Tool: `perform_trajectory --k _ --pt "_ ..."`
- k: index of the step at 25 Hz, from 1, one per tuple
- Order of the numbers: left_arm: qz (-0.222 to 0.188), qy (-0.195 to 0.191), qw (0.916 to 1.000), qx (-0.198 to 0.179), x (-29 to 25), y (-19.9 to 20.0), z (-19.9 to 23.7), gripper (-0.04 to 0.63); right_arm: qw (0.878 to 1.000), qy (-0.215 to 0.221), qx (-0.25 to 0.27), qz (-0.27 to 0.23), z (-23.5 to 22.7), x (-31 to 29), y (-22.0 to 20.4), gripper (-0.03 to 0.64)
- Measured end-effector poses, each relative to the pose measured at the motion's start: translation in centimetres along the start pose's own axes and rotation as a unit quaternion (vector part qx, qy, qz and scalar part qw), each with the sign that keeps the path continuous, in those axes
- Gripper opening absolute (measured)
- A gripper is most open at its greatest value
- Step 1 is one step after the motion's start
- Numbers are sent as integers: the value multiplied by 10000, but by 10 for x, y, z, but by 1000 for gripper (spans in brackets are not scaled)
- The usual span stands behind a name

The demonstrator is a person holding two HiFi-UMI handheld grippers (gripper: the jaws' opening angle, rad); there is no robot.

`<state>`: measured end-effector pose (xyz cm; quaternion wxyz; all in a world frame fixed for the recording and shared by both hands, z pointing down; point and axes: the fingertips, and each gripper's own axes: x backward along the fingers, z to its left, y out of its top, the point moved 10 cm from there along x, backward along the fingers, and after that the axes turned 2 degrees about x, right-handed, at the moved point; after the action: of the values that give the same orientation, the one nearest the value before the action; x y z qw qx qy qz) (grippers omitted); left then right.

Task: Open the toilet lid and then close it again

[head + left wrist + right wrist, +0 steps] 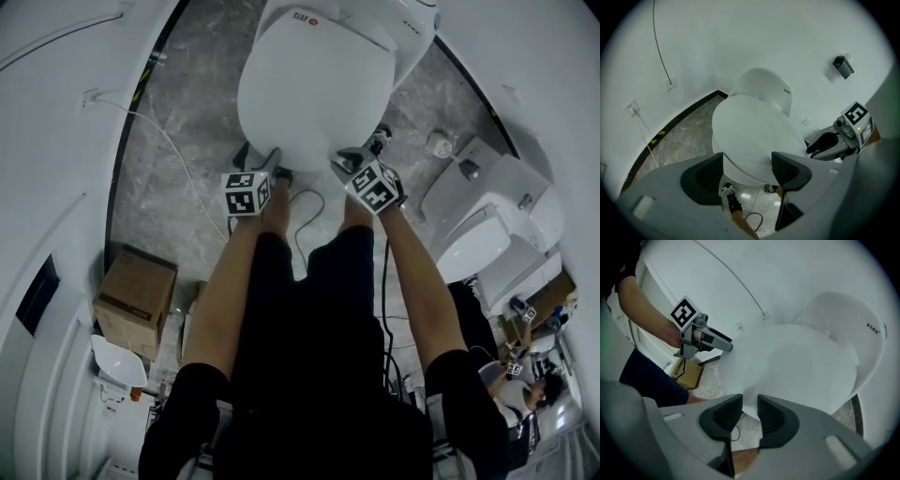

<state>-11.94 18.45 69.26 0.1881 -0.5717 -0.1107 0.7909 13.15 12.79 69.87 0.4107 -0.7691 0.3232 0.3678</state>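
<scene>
The lid point(314, 89) lay shut at 12 o'clock. The left gripper point(747, 165), jaws wide apart, straddled its rim at 7 o'clock. The right gripper point(750, 405), jaws nearly together, met the rim at 5 o'clock. Opening looked about to begin; next, pinch the rim and lift.

Left gripper point(747, 165) spread wide, right gripper point(749, 409) narrowly parted

Toilet lid point(314, 89) is down flat. The left gripper point(260, 161) and right gripper point(361, 155) are both right at its front edge, though from up here I can't tell if either touches it. Cardboard box point(136, 298) on the floor left, second toilet point(487, 225) right.
</scene>
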Motion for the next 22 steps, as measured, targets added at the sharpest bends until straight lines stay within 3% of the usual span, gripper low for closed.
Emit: perform_trajectory --k 14,22 --pt "436 221 9986 184 -40 -26 16 310 9990 207 188 335 -10 -42 -15 98" --pt "844 12 9963 -146 -69 -31 32 311 9991 80 199 374 -14 -66 -24 98"
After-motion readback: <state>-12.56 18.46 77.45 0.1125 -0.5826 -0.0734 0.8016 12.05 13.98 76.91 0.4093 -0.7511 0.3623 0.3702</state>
